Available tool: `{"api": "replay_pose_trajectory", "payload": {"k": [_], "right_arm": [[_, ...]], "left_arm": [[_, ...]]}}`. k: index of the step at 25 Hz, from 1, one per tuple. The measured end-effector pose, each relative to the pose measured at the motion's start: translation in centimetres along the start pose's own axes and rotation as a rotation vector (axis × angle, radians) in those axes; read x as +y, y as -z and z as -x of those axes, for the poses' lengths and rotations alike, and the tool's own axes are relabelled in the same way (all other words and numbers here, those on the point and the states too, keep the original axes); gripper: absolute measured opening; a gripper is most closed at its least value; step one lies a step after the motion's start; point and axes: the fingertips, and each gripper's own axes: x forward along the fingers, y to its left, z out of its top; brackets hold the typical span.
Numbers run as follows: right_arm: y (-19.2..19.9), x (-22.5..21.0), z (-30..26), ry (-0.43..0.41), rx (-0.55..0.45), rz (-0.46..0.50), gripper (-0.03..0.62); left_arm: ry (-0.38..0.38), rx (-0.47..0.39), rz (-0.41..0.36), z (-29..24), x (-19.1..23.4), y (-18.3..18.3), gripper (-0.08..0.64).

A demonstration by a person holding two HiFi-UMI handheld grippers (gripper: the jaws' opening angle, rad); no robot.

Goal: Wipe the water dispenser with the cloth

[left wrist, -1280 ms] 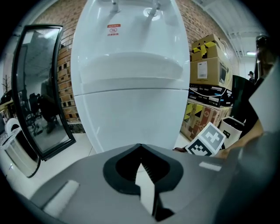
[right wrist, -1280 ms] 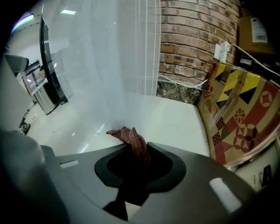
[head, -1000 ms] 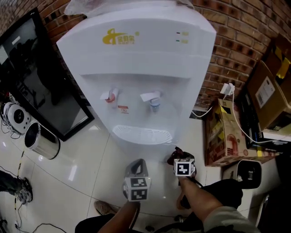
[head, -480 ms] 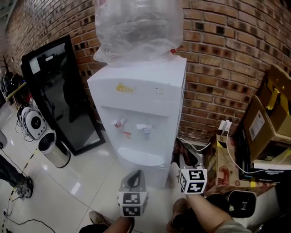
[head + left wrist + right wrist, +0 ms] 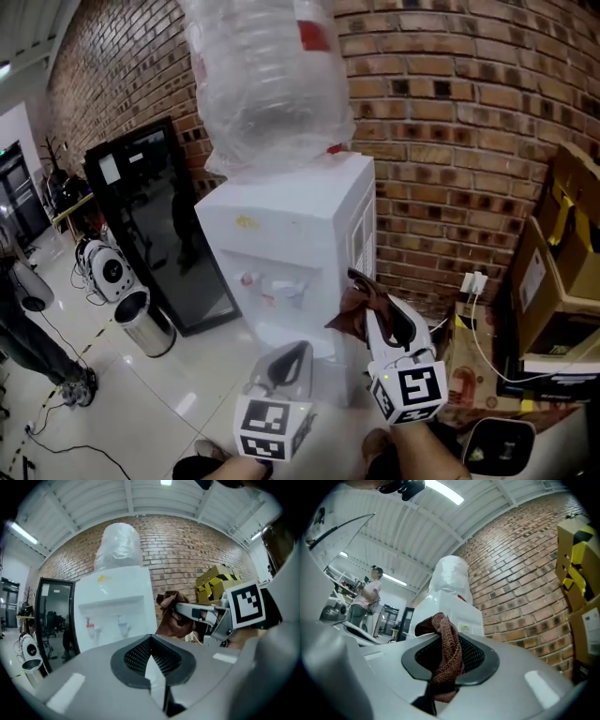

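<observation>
head: high, looking down at water dispenser point(image 5: 286, 239) | gripper views: lower, nearer, share it

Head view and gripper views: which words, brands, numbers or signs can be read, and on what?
No text can be quoted.
water dispenser: yellow logo on the front, too blurred to read.
bottle: red label, too blurred to read.
cardboard box: white label, too small to read.

White water dispenser point(image 5: 286, 248): upright on the floor against a brick wall, an inverted clear bottle point(image 5: 267, 89) on top. Brown knitted cloth point(image 5: 354, 314): bunched and clamped in the right tongs point(image 5: 360, 287), hanging near the dispenser's front right corner; contact unclear.
</observation>
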Motion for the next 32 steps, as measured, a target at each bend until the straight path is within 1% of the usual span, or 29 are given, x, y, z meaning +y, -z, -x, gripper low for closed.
{"api": "replay_pose_trajectory", "payload": {"k": [3,7,10,13,18,20,22,23,25,26,27,30,32], "right_arm": [[-2.4,0.7,0.2,-0.052,-0.041,0.039,0.103],[-4.7,1.6,-0.1,-0.099,-0.086,0.121,0.103],[-4.6,1.7,0.2,-0.097,-0.093,0.166,0.103],[-2.7,1.1,1.3,-0.089,-0.064,0.202,0.101],[-0.2,-1.6,2.3,-0.061,-0.021,0.146,0.101],[-0.4,-1.7,2.2,-0.072,-0.016,0.131,0.101],[-2.1,-1.1,1.7,-0.101,-0.056,0.137,0.101],[-3.1,-0.8,1.4,-0.113,-0.087,0.148,0.101],[-4.3,-0.3,1.1,-0.125,-0.137,0.161,0.101],[-4.3,-0.3,1.0,-0.126,-0.145,0.154,0.101],[-4.0,-0.4,0.9,-0.127,-0.141,0.140,0.101],[-3.1,-1.0,0.7,-0.126,-0.116,0.119,0.101],[-2.9,-1.3,0.9,-0.120,-0.110,0.114,0.101]], "left_arm": [[0.012,-0.049,0.001,0.4,-0.9,-2.9,0.000],[0.031,-0.080,0.020,0.3,-0.8,-4.4,0.000],[0.054,-0.109,0.052,0.0,-0.6,-4.7,0.000],[0.064,-0.152,0.073,-0.4,-0.3,-5.0,0.000],[0.061,-0.170,0.091,-1.7,-0.3,-5.2,0.000],[0.061,-0.181,0.047,-2.1,-1.1,-6.0,0.000],[0.050,-0.224,-0.010,-2.4,-1.5,-7.9,0.000],[0.039,-0.251,-0.024,-2.5,-1.6,-8.9,0.000],[0.014,-0.294,-0.030,-2.7,-1.2,-10.3,0.000],[0.002,-0.303,-0.030,-2.8,-0.9,-10.5,0.000],[-0.010,-0.296,-0.031,-2.9,-0.6,-10.2,0.000],[-0.031,-0.222,-0.004,-3.6,0.5,-8.1,0.000],[-0.031,-0.207,0.017,-3.7,0.9,-7.5,0.000]]}}
